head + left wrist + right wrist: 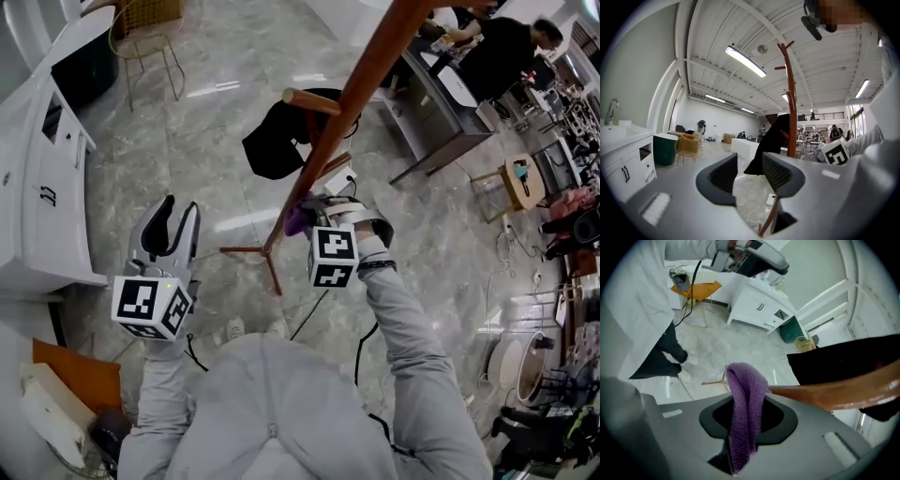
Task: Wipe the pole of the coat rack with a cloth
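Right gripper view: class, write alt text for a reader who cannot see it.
A purple cloth is clamped between the right gripper's fingers, beside the brown pole of the coat rack, which runs off to the right. A black garment shows above the pole; marble floor and a white cabinet lie behind.

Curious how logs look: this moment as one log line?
right gripper shut on purple cloth | cloth beside coat rack pole | left gripper open, empty
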`<state>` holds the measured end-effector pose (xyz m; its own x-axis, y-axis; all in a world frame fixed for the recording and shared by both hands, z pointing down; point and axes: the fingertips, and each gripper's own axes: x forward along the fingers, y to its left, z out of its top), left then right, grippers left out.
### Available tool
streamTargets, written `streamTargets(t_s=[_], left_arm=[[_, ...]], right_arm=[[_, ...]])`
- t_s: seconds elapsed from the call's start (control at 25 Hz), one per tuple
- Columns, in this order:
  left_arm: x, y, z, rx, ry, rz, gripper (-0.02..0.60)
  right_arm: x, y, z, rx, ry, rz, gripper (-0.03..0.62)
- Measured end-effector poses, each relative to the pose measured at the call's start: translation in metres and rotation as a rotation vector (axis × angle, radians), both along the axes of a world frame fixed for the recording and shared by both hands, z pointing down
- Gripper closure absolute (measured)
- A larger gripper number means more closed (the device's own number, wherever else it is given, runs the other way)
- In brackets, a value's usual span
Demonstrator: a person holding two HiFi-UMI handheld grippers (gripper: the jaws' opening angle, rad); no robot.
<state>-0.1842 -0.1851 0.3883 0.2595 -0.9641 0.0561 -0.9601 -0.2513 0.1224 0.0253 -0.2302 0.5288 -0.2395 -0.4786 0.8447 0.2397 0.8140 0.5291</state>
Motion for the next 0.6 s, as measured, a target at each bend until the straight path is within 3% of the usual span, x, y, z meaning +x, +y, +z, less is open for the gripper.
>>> streamTargets(t_s=[0.2,0.6], left_arm=[[-0.004,0.002,0.003,-0.001,0.011,-0.006,0.410],[-0.006,0.000,0.005,0.005,0.017,0.007,0.410]], right_arm=[[-0.004,0.001,0.014,-0.013,0.154,-0.058,0.510],[0.003,0.021,0.009,-0.014,0.176,-0.069,0.510]])
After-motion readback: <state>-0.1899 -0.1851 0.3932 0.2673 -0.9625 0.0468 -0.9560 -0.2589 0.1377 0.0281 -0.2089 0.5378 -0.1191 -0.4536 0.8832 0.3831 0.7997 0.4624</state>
